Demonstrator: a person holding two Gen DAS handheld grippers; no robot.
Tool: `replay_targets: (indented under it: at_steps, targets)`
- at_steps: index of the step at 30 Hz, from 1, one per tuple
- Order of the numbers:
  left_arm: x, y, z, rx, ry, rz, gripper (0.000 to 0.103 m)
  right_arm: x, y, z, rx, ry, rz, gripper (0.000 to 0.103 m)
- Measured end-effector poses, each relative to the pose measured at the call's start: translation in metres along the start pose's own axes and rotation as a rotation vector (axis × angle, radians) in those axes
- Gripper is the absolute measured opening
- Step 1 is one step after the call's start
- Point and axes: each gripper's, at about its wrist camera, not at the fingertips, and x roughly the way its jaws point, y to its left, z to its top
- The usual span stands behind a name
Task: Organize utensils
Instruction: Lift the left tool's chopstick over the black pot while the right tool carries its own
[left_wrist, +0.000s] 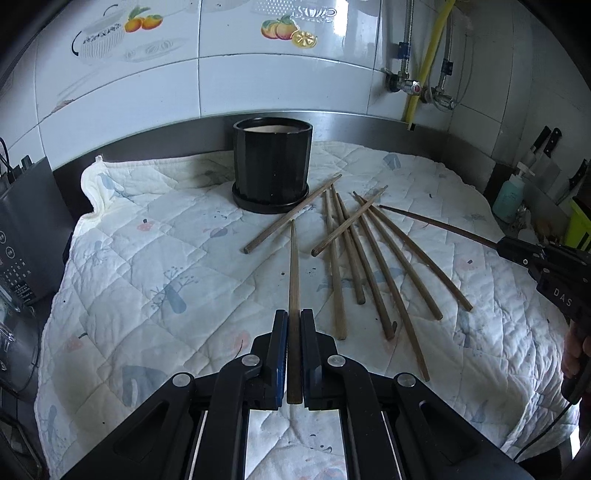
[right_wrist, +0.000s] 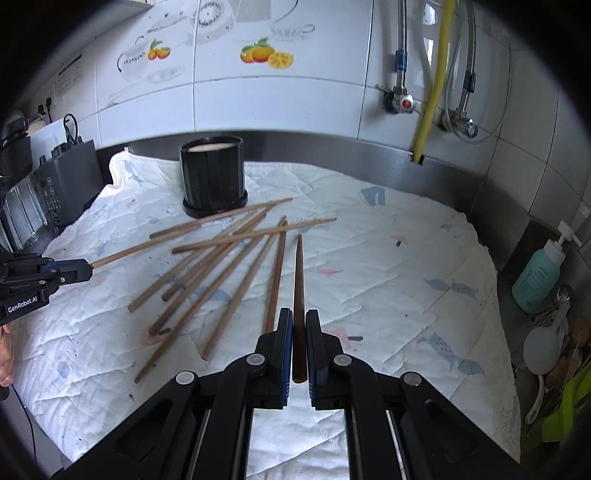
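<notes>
Gripping one chopstick (left_wrist: 294, 295) each, the left gripper (left_wrist: 294, 325) and right gripper (right_wrist: 299, 325) were mid-pickup; next, both likely needed tipping into the pot (left_wrist: 272, 166).

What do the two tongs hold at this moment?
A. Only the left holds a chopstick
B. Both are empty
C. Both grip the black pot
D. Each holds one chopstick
D: the left tongs are shut on a lighter chopstick, and the right tongs are shut on a darker chopstick; the black pot stands untouched.
</notes>
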Motion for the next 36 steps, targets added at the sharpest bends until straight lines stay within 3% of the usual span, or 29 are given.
replay_targets:
  at_steps: [13,36]
  targets:
    - [-0.045,0.011,0.052,0.008,-0.065,-0.012,0.006,-0.026,-0.003,0.047,-0.043,-0.074,0.03,0.009]
    - [-0.072,0.026,0.142,0.072,-0.181,0.007,0.006,-0.025,0.002,0.139,-0.152,-0.067,0.102,0.009]
